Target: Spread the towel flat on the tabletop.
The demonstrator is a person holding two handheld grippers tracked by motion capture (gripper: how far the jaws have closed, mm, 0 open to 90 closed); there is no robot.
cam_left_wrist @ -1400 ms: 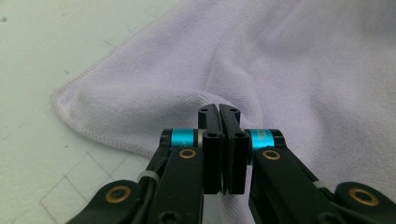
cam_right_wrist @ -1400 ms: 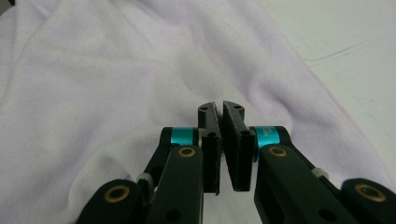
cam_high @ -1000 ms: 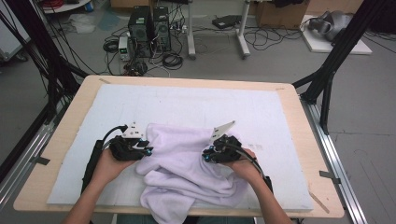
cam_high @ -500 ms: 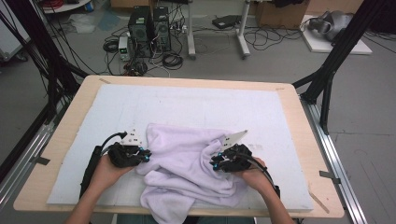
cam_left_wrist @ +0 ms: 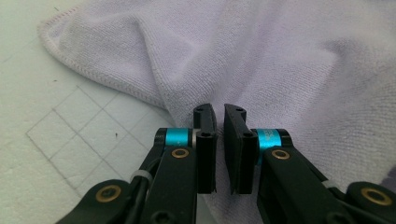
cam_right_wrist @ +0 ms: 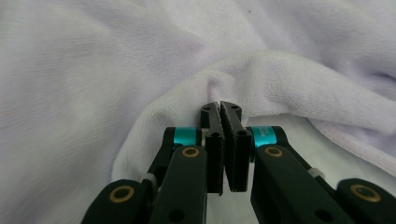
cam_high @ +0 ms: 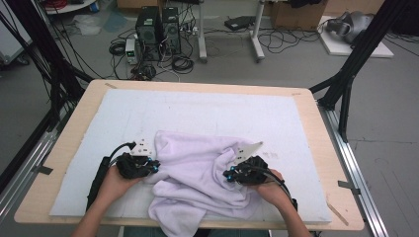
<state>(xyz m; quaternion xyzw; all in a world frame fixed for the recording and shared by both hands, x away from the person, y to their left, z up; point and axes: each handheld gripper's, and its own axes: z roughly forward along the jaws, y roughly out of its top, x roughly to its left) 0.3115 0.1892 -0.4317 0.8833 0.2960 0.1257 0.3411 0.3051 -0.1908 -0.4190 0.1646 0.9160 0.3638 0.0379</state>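
Observation:
A pale lilac towel (cam_high: pixel 197 173) lies crumpled on the near middle of the white mat (cam_high: pixel 197 108), one corner hanging over the table's front edge. My left gripper (cam_high: pixel 155 168) is at the towel's left edge. In the left gripper view its jaws (cam_left_wrist: pixel 219 112) have just been closing and stand almost together, pinching the towel (cam_left_wrist: pixel 280 60) near its hem. My right gripper (cam_high: pixel 228 174) is at the towel's right side. Its jaws (cam_right_wrist: pixel 220 106) have just closed tight on a raised fold of the towel (cam_right_wrist: pixel 93 70).
The wooden table (cam_high: pixel 316 113) carries the gridded mat, with bare mat behind and beside the towel. Black frame legs (cam_high: pixel 346 94) stand at the right and left corners. Computers and cables (cam_high: pixel 158 29) sit on the floor beyond the table.
My right gripper has shifted a little to the right and toward the near edge, onto the towel's right fold. The left gripper has stayed at the left edge.

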